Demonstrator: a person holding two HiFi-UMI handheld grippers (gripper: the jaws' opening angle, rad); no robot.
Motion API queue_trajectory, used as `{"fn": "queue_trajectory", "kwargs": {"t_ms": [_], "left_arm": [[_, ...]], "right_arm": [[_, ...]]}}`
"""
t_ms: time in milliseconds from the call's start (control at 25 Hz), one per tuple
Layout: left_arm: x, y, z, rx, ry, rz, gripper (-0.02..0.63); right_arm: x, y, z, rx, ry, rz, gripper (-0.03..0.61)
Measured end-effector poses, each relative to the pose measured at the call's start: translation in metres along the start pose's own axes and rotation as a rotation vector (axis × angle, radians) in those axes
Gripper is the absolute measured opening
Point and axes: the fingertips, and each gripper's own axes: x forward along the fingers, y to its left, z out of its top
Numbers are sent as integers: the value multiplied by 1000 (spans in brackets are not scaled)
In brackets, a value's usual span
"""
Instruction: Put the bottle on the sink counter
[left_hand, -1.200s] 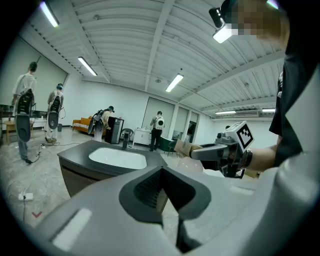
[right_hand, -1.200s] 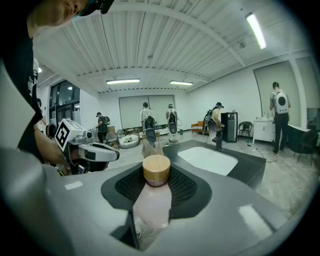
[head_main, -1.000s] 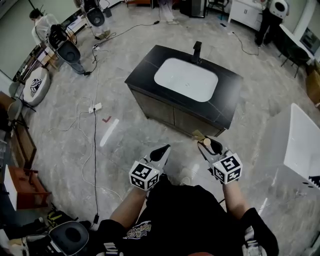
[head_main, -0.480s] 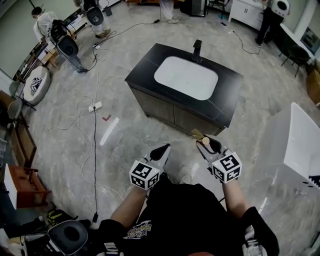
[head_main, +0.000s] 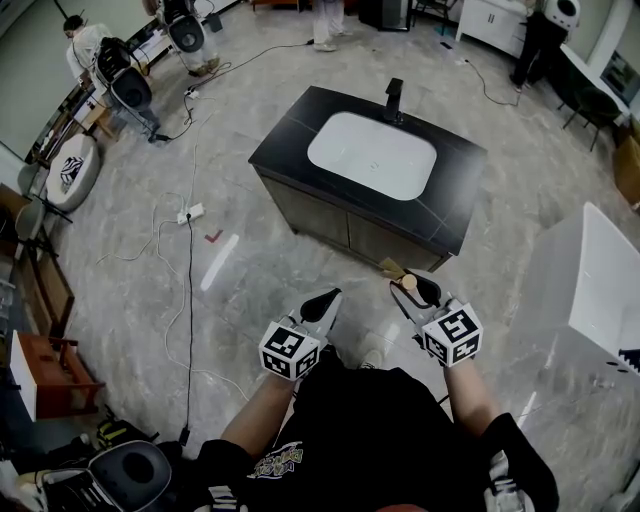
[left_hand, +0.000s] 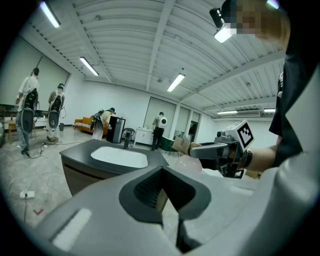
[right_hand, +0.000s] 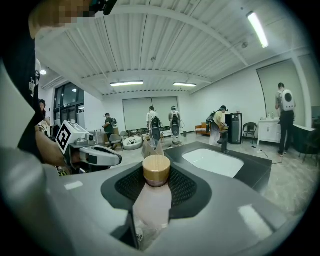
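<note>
The right hand-held gripper (head_main: 412, 288) is clamped on the bottle (right_hand: 151, 202), jaws pressed against both sides of its body, and it hangs in the air just short of the near front edge of the table (head_main: 290, 140), close to that edge's right corner. The bottle is off the table, over the floor. Its body is pale, pinkish and translucent, and it is topped by a round wood-coloured cap (right_hand: 156, 170) poking up past the jaw pads. The left hand-held gripper (head_main: 326, 298) rides alongside with jaws together, nothing between them. Ahead, the table's black top wraps a white oval basin (head_main: 372, 157), with a dark faucet (head_main: 394, 100) at the far edge; bare dark margin runs along the front and both sides. Open marble floor lies to the left, crossed by a cable (head_main: 189, 290). A white surface (head_main: 600, 280) stands off to the right.
</note>
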Motion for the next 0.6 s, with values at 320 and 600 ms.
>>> {"fn": "queue_trajectory", "kwargs": {"t_ms": [320, 600], "left_arm": [[0, 13, 0, -11, 7, 1, 0], [-6, 31, 3, -19, 11, 15, 0]], "right_arm": [[13, -3, 0, 23, 7, -4, 164], [32, -1, 5, 32, 14, 7, 164]]}}
